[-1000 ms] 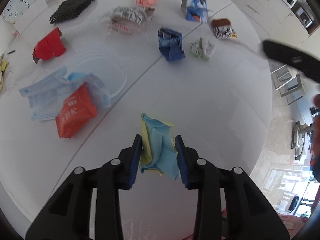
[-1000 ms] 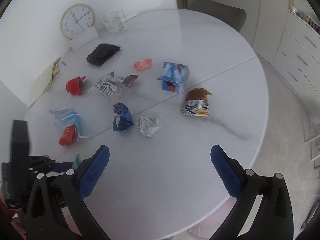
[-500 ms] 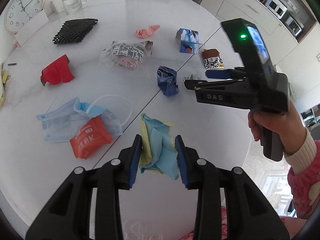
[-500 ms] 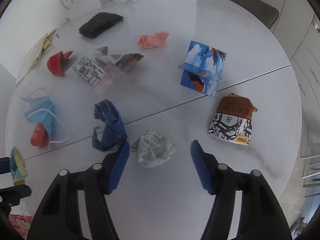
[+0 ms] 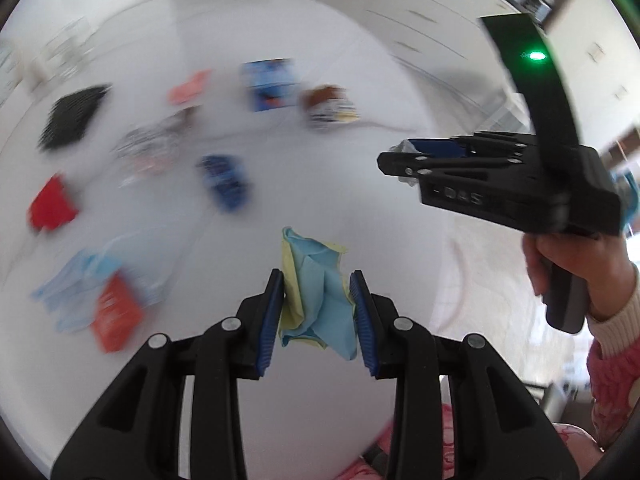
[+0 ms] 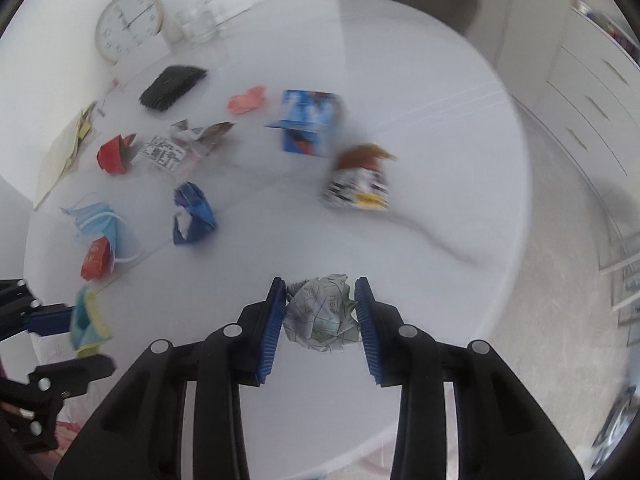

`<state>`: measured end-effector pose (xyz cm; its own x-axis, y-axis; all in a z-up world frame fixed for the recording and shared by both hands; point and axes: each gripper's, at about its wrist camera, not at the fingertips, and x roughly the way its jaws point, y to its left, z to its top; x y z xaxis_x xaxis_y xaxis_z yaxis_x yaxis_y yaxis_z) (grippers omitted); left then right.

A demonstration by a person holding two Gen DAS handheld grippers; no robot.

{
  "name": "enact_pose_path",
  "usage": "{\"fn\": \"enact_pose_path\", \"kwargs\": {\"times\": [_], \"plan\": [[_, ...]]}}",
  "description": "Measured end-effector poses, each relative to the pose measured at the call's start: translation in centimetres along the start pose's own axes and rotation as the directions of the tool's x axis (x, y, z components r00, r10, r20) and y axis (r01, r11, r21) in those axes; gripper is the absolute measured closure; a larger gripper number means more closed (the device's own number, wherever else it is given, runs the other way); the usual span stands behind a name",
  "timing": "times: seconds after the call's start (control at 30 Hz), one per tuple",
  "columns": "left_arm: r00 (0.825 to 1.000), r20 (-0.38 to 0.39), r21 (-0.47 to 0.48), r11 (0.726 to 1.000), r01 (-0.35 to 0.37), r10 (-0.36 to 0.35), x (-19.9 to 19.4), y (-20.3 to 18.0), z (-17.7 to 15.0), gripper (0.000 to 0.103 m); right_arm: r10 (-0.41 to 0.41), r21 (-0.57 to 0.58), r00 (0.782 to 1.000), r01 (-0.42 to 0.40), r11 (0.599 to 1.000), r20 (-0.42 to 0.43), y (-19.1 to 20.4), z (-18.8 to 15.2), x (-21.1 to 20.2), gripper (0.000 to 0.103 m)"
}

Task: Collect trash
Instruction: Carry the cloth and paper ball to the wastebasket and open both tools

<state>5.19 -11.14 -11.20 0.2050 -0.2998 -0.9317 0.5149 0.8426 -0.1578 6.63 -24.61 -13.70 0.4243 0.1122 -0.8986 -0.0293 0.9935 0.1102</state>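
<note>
Left gripper (image 5: 318, 304) clamped the blue-yellow wrapper (image 5: 316, 292); right gripper (image 6: 320, 312) jaws had just been closing, pinching the crumpled paper ball (image 6: 322, 314).

A crumpled blue-and-yellow paper wad (image 5: 318, 292) sits pinched between the left gripper (image 5: 318, 308) pads, hanging clear of the white table. A crumpled white printed paper ball (image 6: 322, 314) is squeezed between the right gripper (image 6: 322, 316) pads. Ahead of that gripper lie a crushed dark-blue wrapper (image 6: 194, 214), a blue carton (image 6: 308, 122) and a brown-topped printed packet (image 6: 360, 178).
</note>
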Motion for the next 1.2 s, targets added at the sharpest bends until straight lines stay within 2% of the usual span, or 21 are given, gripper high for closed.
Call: {"fn": "enact_pose_path", "kwargs": {"times": [0.1,0.23,0.4,0.47,0.5,0.53,0.63,0.77,0.83,0.97,1.0,1.03,1.07,1.1,1.13,1.2], "plan": [[0.998,-0.019,0.082,0.995,0.057,-0.056,1.3,-4.5,0.7,0.069,-0.047,0.08,0.999,0.047,0.996,0.006,-3.9,-3.5,-3.4,0.067],[0.988,-0.069,0.174,0.974,0.148,-0.138,3.8,-11.2,1.5,0.069,-0.111,0.182,0.994,0.109,0.977,-0.002,-8.8,-8.4,-6.9,0.067],[0.981,-0.118,0.239,0.955,0.176,-0.152,6.8,-17.0,1.7,0.067,-0.129,0.26,0.992,0.124,0.958,-0.001,-12.6,-12.6,-9.2,0.067],[0.982,-0.129,0.25,0.954,0.166,-0.137,7.5,-18.5,1.7,0.053,-0.132,0.266,0.991,0.126,0.956,0.003,-13.5,-13.6,-9.8,0.067],[0.985,-0.123,0.253,0.956,0.151,-0.123,7.6,-19.2,1.7,0.04,-0.132,0.266,0.991,0.126,0.956,0.005,-13.8,-14.0,-10.0,0.067],[0.987,-0.112,0.254,0.957,0.141,-0.116,7.4,-19.6,1.6,0.032,-0.13,0.266,0.991,0.123,0.956,0.008,-14.1,-14.3,-10.2,0.067],[0.991,-0.077,0.26,0.958,0.123,-0.107,6.4,-20.5,1.6,0.024,-0.118,0.261,0.993,0.11,0.959,0.014,-14.6,-14.6,-10.4,0.066],[0.997,-0.036,0.233,0.97,0.075,-0.069,4.6,-20.0,1.7,0.02,-0.09,0.237,0.996,0.083,0.968,0.018,-14.5,-14.6,-10.1,0.066],[0.999,-0.019,0.211,0.976,0.047,-0.044,3.7,-19.4,1.8,0.015,-0.077,0.218,0.997,0.071,0.973,0.018,-14.1,-14.5,-9.9,0.065],[0.999,0.04,0.168,0.986,-0.008,0.002,1.5,-17.8,1.8,0.012,-0.052,0.187,0.999,0.05,0.981,0.005,-13.2,-14.5,-9.1,0.063],[0.999,0.051,0.159,0.987,-0.022,0.014,0.9,-17.0,1.6,0.012,-0.042,0.182,0.999,0.041,0.982,-0.001,-13.0,-14.5,-8.9,0.056],[0.998,0.06,0.145,0.989,-0.037,0.028,0.3,-16.4,1.4,0.012,-0.037,0.179,0.999,0.038,0.983,-0.01,-12.7,-14.5,-8.7,0.039],[0.997,0.067,0.134,0.99,-0.045,0.037,0.0,-16.0,1.4,0.012,-0.048,0.178,0.999,0.049,0.983,-0.009,-12.5,-14.5,-8.7,0.028],[0.996,0.073,0.121,0.991,-0.052,0.043,-0.7,-15.2,1.3,0.011,-0.07,0.178,0.998,0.069,0.982,-0.001,-12.3,-14.5,-8.9,0.012],[0.995,0.083,0.101,0.993,-0.061,0.053,-1.4,-14.4,1.2,0.011,-0.086,0.178,0.996,0.082,0.981,0.014,-12.1,-14.4,-9.2,0.005],[0.993,0.098,0.075,0.995,-0.068,0.06,-2.2,-13.5,1.1,0.011,-0.08,0.176,0.996,0.073,0.982,0.03,-11.7,-14.0,-9.6,0.004]]}}
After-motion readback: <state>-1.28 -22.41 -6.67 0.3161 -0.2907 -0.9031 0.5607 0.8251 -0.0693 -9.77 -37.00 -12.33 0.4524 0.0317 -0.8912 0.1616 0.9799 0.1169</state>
